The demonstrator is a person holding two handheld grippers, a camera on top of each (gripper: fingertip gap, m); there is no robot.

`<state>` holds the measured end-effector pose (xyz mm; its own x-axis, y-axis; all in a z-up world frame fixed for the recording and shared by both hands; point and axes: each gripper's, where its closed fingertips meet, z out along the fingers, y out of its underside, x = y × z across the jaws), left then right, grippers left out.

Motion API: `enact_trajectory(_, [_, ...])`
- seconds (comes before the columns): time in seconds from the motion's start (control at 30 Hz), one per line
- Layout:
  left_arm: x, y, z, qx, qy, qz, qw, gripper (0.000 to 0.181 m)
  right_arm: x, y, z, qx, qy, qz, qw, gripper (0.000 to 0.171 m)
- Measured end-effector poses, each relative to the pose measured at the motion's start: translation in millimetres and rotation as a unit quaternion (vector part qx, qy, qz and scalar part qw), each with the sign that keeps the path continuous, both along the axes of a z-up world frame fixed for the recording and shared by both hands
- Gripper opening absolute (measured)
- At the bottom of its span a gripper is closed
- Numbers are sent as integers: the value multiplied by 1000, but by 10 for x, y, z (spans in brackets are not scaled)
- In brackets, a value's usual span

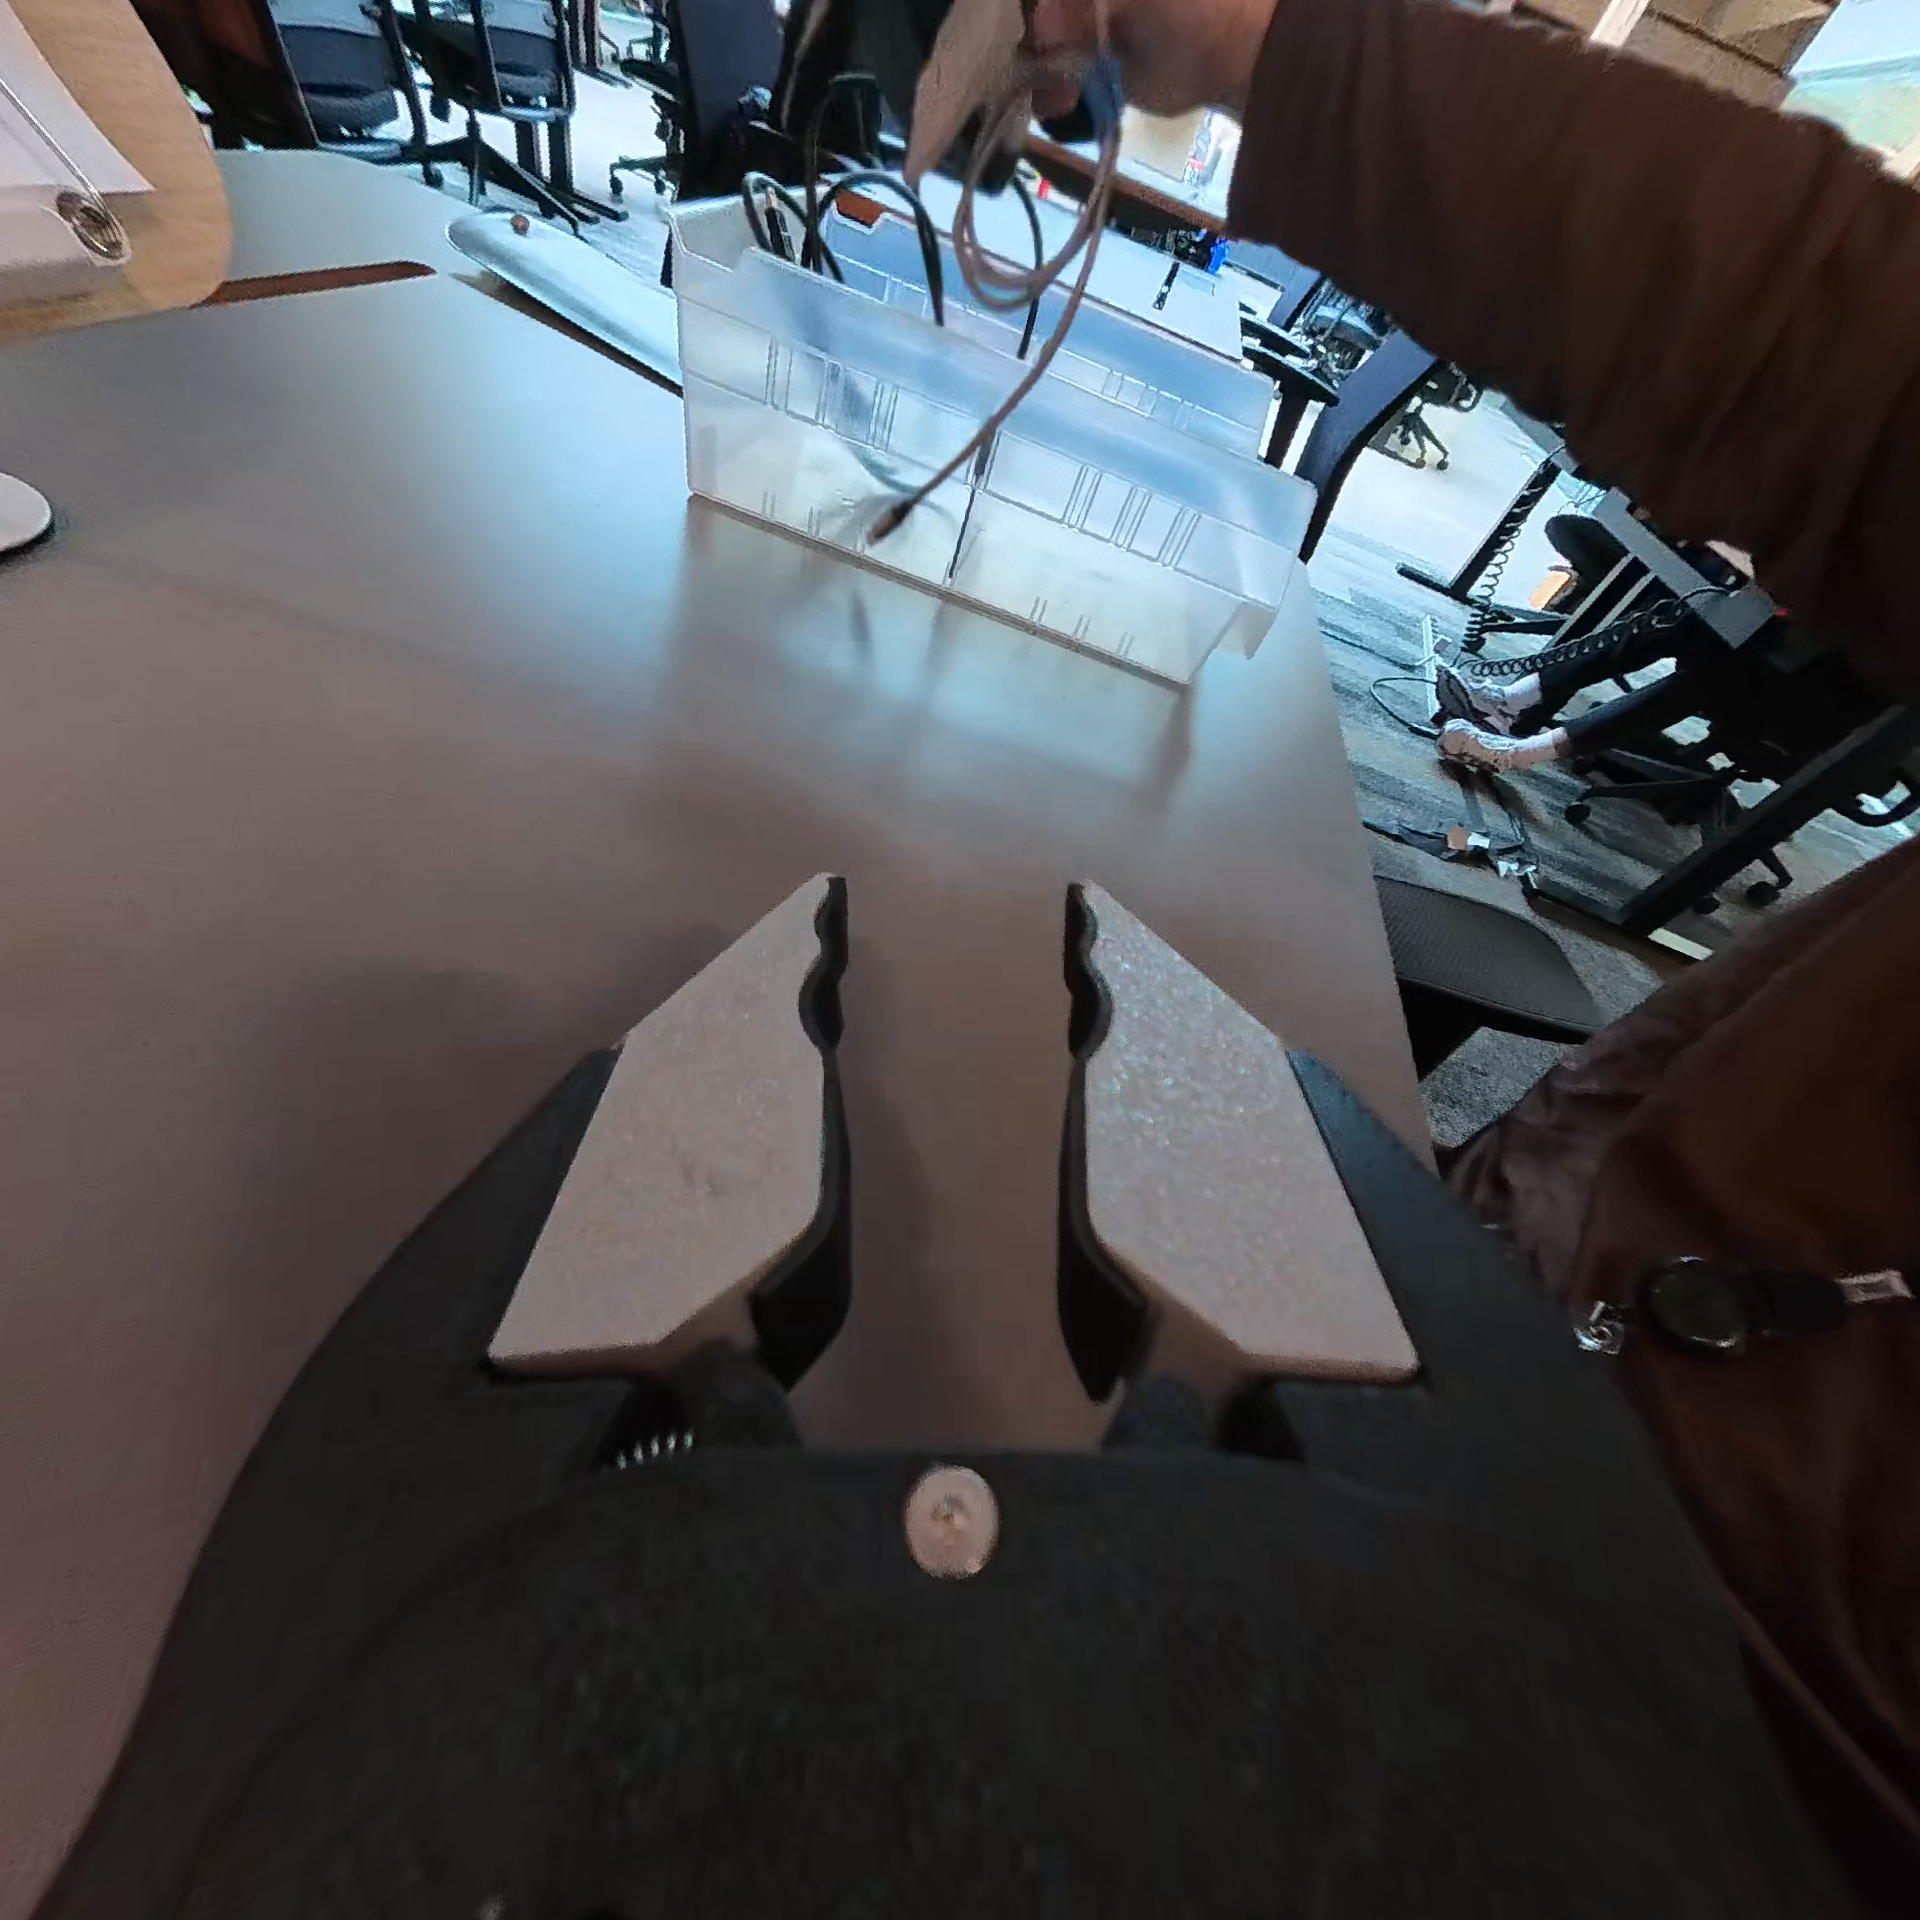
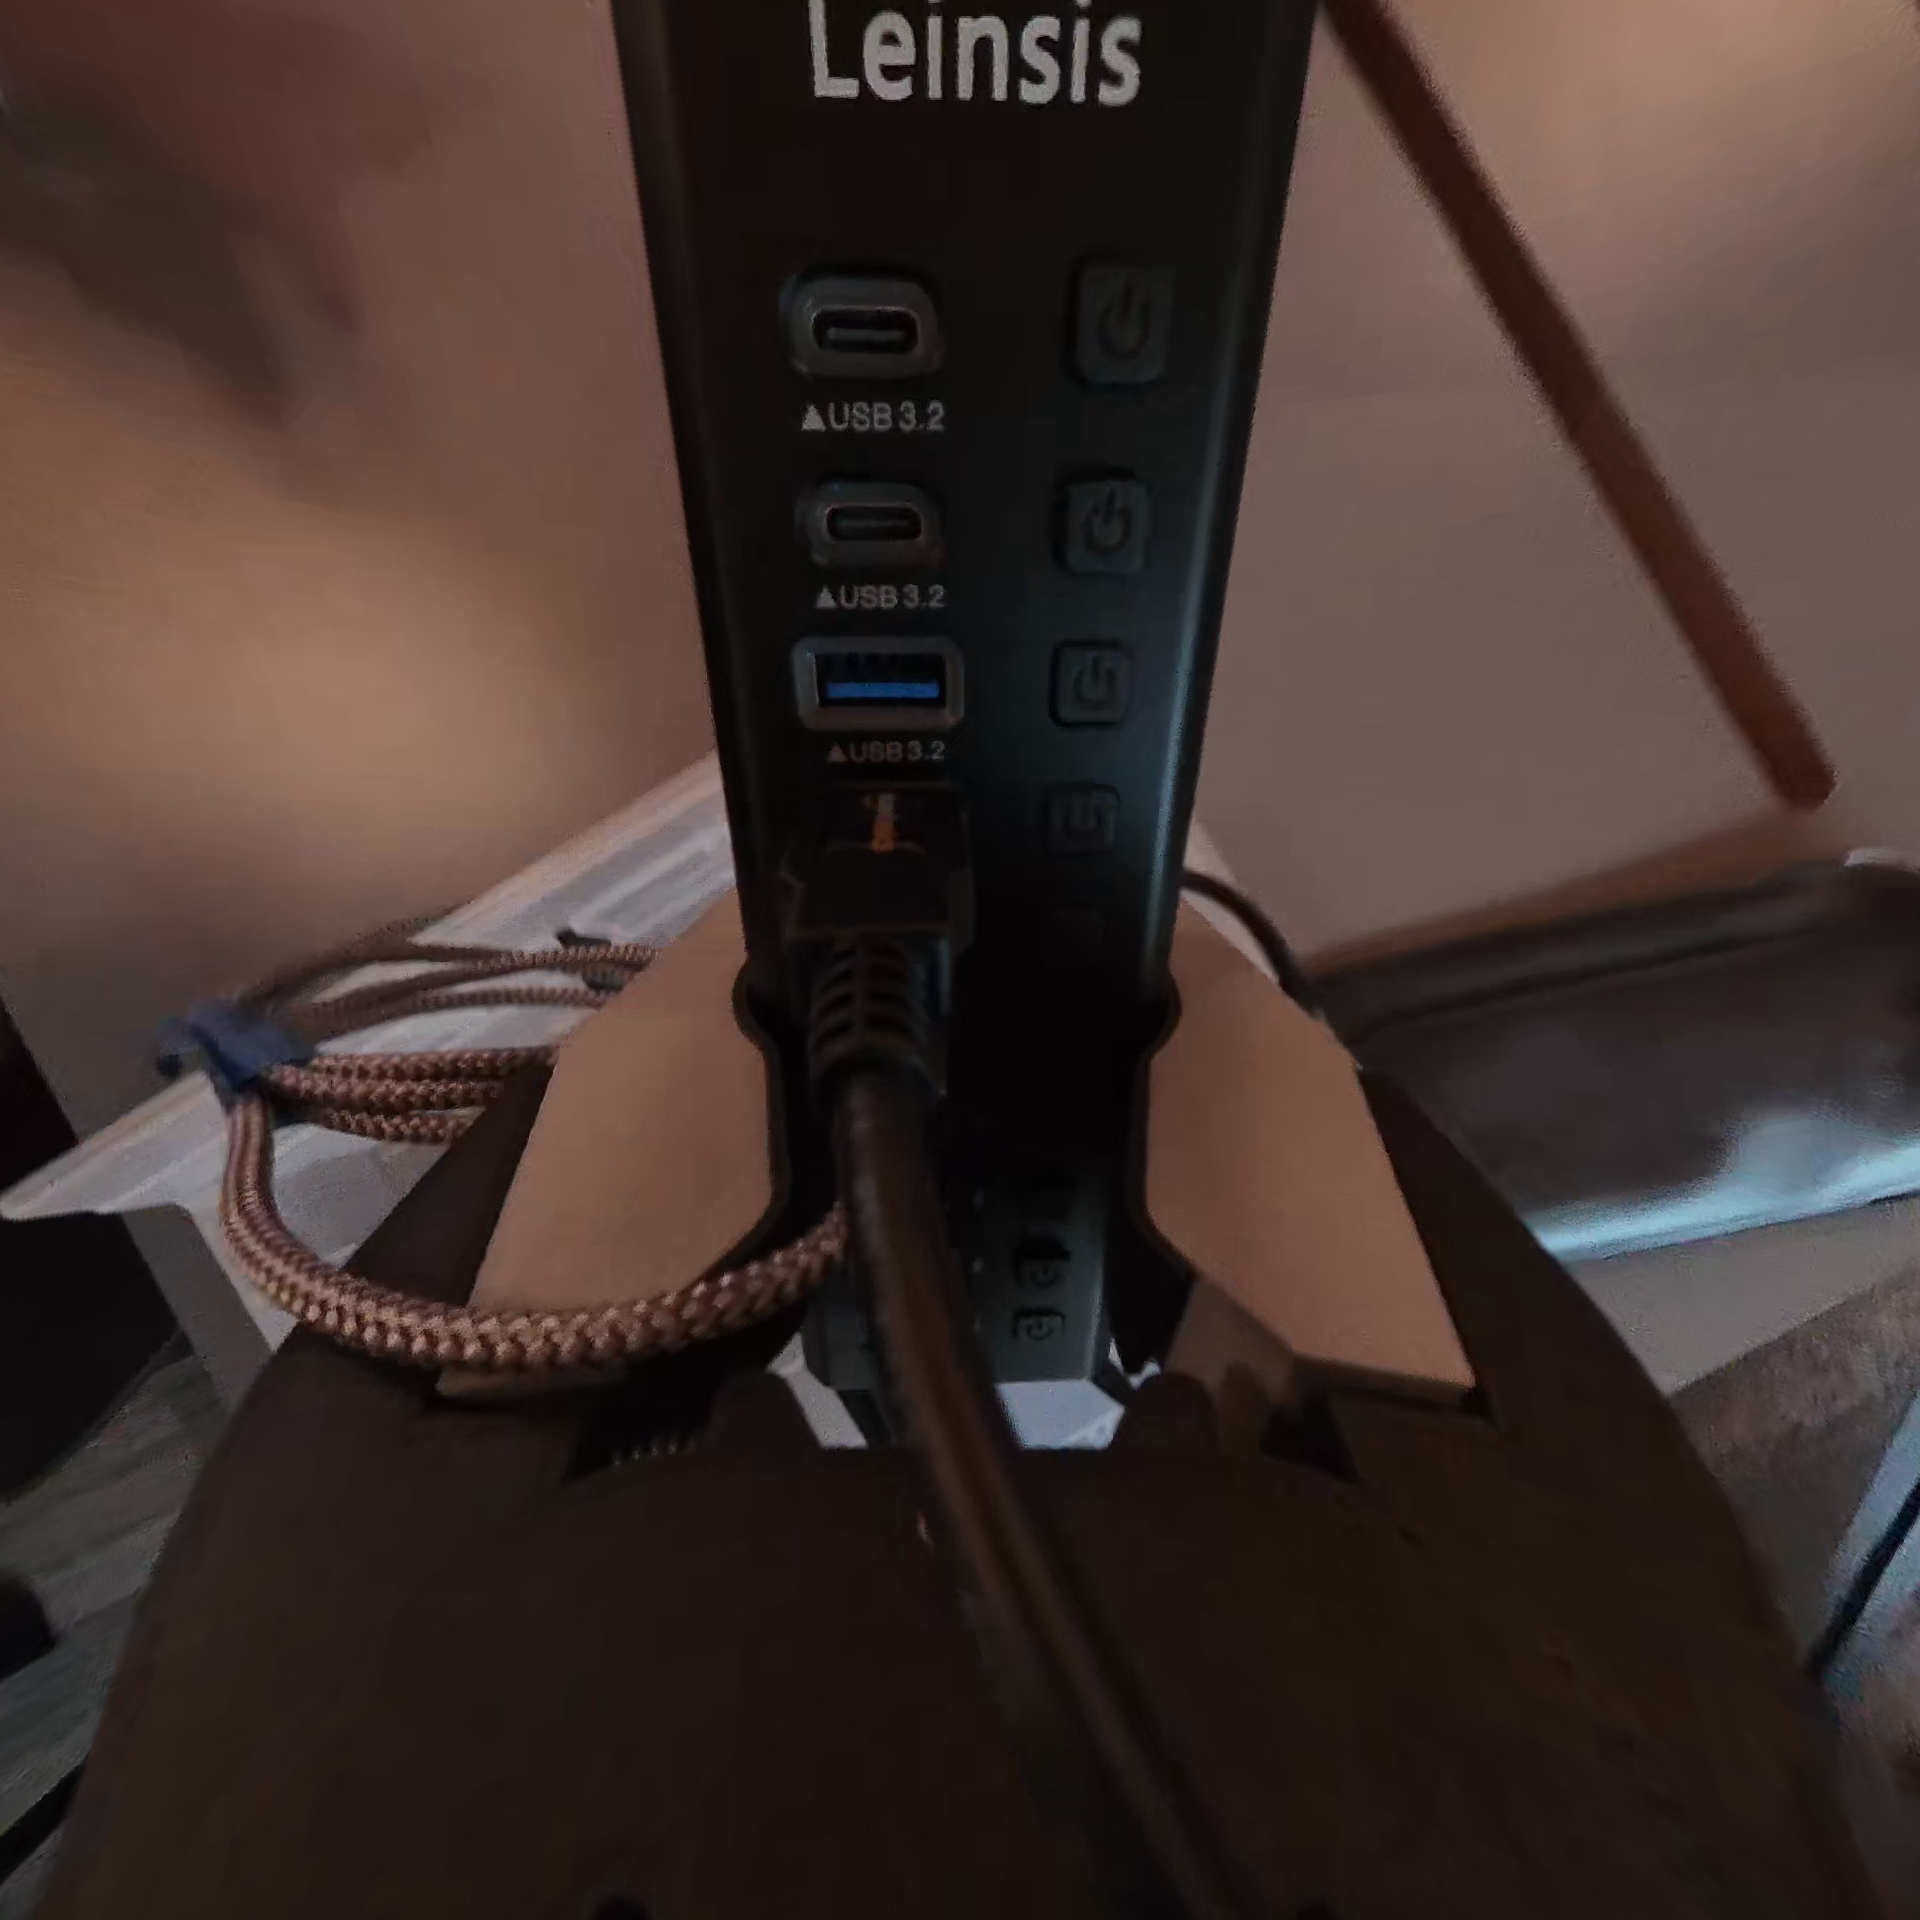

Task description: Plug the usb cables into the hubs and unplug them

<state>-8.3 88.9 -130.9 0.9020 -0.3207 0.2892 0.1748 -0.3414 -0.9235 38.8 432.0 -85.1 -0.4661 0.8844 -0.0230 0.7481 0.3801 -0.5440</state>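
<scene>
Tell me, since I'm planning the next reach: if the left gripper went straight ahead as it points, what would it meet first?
Probably the clear plastic bin holding cables; only bare table lies between it and the open left gripper, though depth is uncertain.

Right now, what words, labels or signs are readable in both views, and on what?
Wording is not copied out; only where it stands.
White brand word: top of the black hub, gripped by the right tongs.
Small white labels: under three ports.
One symbol each: buttons.
Left wrist view: nothing readable.

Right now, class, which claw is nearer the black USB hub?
Right. The right claw grips the black USB hub itself; the left claw hovers open over the table, no hub near.
</scene>
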Motion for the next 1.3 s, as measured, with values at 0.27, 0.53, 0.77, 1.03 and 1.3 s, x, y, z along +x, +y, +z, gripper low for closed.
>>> enact_trajectory(0.27, [25,22,-55,-11,1,-2,1000,40,486,420,-798,138,-196,-36,970,67])
enact_trajectory(0.53, [48,9,-96,-26,-20,-12,999,37,757,356,-868,148,-290,-32,945,67])
enact_trajectory(0.77, [105,16,-104,-30,-17,-24,999,38,1038,429,-643,213,-296,-23,931,49])
enact_trajectory(1.03, [93,-2,-88,-25,-25,-21,999,38,1325,265,-137,186,-244,-32,951,45])
enact_trajectory(1.3, [130,15,-127,-37,-20,-28,999,38,1273,-591,195,166,-118,56,977,57])
